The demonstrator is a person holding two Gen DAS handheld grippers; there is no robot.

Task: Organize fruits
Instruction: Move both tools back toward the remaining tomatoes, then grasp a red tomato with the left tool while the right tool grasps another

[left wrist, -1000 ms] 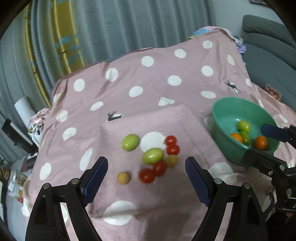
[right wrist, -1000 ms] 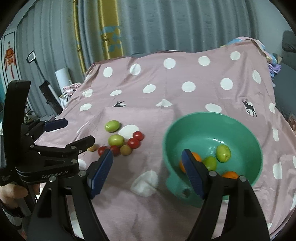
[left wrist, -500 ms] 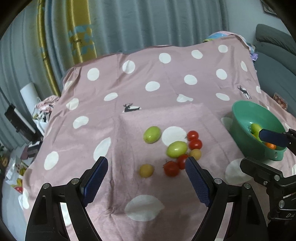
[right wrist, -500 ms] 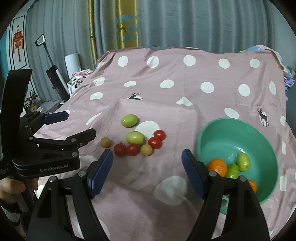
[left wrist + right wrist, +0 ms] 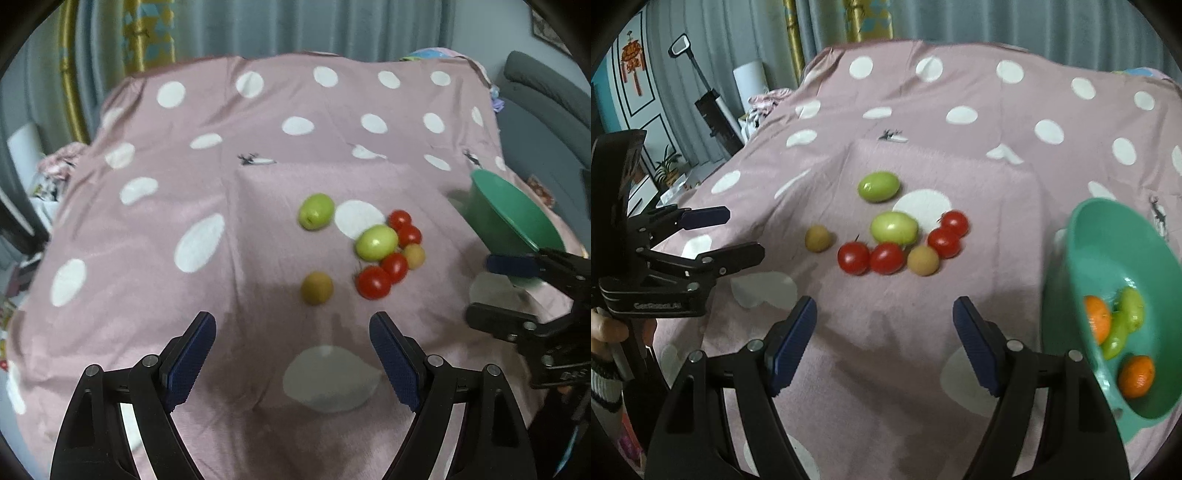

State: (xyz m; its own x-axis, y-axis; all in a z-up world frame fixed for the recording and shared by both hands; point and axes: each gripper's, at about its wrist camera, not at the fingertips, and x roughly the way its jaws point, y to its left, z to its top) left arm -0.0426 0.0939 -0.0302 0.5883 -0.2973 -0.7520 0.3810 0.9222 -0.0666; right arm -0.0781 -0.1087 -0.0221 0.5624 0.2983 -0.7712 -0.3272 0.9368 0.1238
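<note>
Lying above and slightly right of the open, empty left gripper (image 5: pixel 291 354), the small tan round fruit (image 5: pixel 317 288) sits nearest; the right gripper (image 5: pixel 884 338), also empty, gapes under the red tomatoes (image 5: pixel 886 257).

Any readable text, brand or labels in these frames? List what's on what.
"GenRobot.AI": pale lettering, blurred in this frame, on the black body of the left tongs as seen from the right wrist view.
Red hanging ornament on the wall panel: too small to tell any characters.
Pink dotted cloth: deer figures and dots only, no words.
Green bowl and fruit: no labels visible.
</note>
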